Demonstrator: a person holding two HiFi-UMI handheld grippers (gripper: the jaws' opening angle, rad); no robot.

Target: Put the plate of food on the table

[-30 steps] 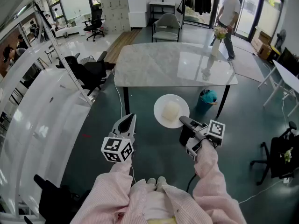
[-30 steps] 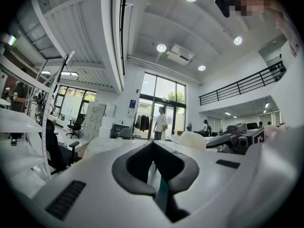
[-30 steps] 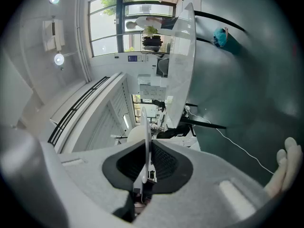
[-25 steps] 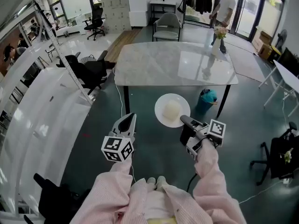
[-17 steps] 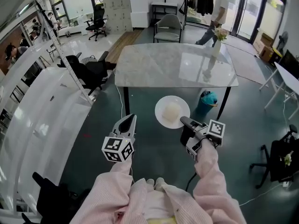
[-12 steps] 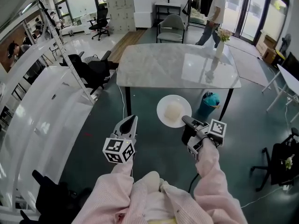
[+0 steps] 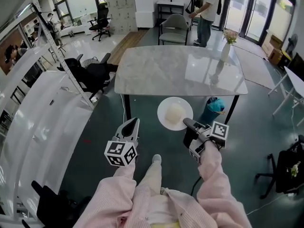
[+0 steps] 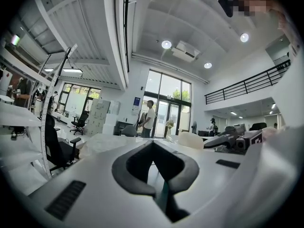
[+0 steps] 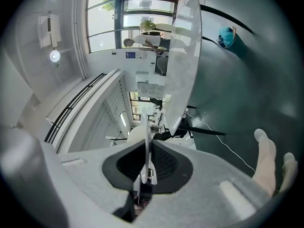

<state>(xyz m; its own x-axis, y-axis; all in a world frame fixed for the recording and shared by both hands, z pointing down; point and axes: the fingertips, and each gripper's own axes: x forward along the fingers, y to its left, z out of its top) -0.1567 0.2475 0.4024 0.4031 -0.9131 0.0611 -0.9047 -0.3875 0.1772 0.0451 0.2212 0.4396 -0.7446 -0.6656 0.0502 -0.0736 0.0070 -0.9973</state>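
A white plate (image 7: 175, 113) with a pale mound of food hangs level over the dark floor, just in front of the marble table (image 7: 180, 70). My right gripper (image 7: 186, 123) is shut on the plate's near rim. In the right gripper view the plate (image 9: 144, 141) shows edge-on, pinched between the dark pads of the right gripper (image 9: 148, 164), with the table (image 9: 186, 56) beyond. My left gripper (image 7: 130, 124) is held beside it at the left, shut and empty. Its jaws (image 8: 156, 175) meet with nothing between them.
A vase of flowers (image 7: 228, 42) stands on the table's far right corner. A teal bin (image 7: 213, 105) sits by the table's front right leg. Black office chairs (image 7: 90, 72) stand left, a grey chair (image 7: 171, 27) and a walking person (image 7: 206, 11) behind the table.
The view has moved towards the table and my foot has stepped forward. The plate stays gripped in the same pose. The person in the background has walked left.
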